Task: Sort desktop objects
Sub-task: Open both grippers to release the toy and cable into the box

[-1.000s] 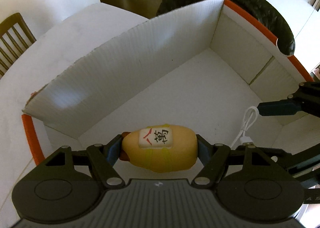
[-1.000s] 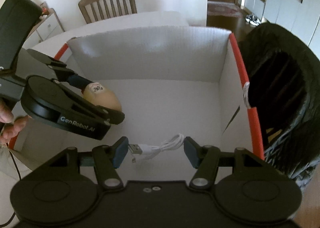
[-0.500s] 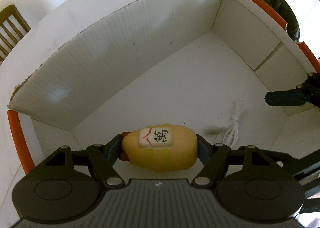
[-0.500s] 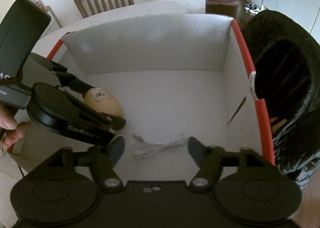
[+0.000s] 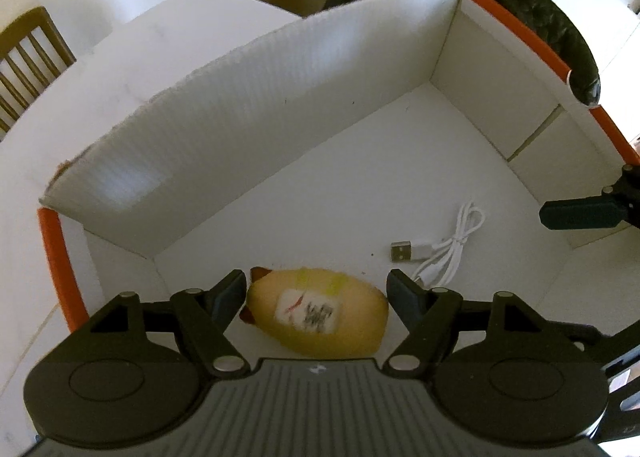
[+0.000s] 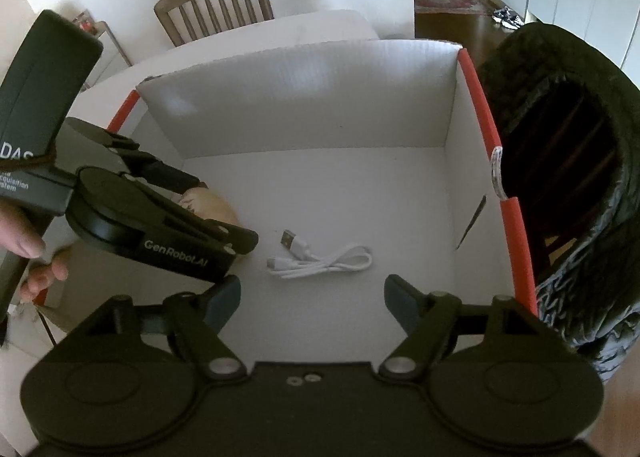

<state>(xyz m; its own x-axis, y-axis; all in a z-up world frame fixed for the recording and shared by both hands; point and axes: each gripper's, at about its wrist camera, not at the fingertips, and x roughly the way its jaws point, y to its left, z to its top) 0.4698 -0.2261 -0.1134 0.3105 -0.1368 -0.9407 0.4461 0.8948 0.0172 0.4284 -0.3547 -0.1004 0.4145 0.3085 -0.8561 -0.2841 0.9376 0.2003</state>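
Change: Both loads have left the grippers since the earlier frames; the white USB cable, then between the right gripper's pads, now lies on the box floor, and the right jaws have just been opening.
Toy: the yellow squeeze toy has dropped from the left gripper's grip, blurred, low centre of the left view.
Writing: "GenRobot.AI" is printed on the left gripper; "DAS" shows on its handle; the toy's white label bears dark and red marks, too blurred to read.
Left gripper: jaws wide, pads clear of the toy between them.
Right gripper: jaws wide, nothing between; the cable lies just beyond its tips.
Box: white cardboard box, orange-edged, on the bench.
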